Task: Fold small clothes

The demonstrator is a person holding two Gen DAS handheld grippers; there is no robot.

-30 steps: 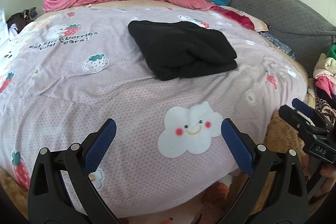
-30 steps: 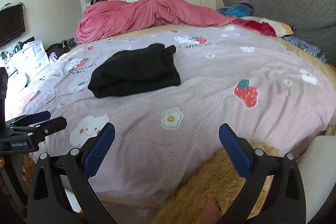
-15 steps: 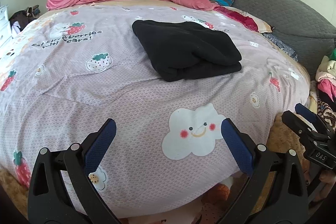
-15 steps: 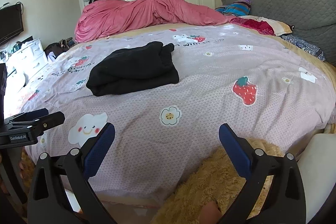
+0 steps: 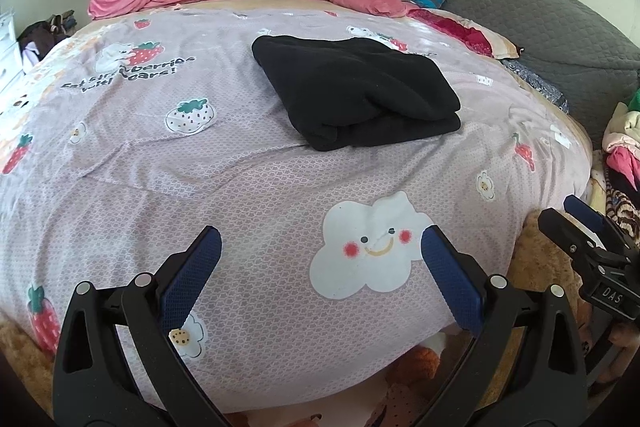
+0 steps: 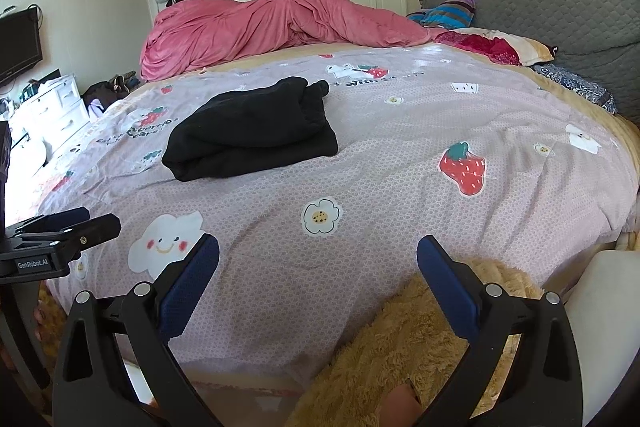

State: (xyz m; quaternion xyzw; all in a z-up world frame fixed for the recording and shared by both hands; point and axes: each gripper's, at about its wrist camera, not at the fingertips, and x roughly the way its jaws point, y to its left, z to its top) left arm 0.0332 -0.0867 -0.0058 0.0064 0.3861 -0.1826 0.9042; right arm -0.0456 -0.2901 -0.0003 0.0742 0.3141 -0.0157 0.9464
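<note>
So compared with a second ago, both cameras sit a touch closer to the bed: the folded black fleece garment [image 5: 356,95] looks bigger and lower in the left wrist view, and the smiling white cloud print [image 5: 370,251] has slid toward the right finger. The garment itself hasn't changed shape or spot on the sheet.

The left gripper [image 5: 320,267] has its blue-padded jaws spread wide with nothing between them, down in the lower middle of the frame over the lilac strawberry-print bedsheet [image 5: 160,167]. The black garment is well apart from it, up in the centre of the picture, slightly right of the gap.

Same deal for the right gripper [image 6: 318,271]: jaws wide apart, holding nothing, at the bottom of its frame above the bed edge and a shaggy tan plush rug [image 6: 400,347]. From here the garment [image 6: 252,131] lies upper left of centre, again well clear of the fingers.

A crumpled pink duvet [image 6: 272,27] is heaped at the far side of the bed.
</note>
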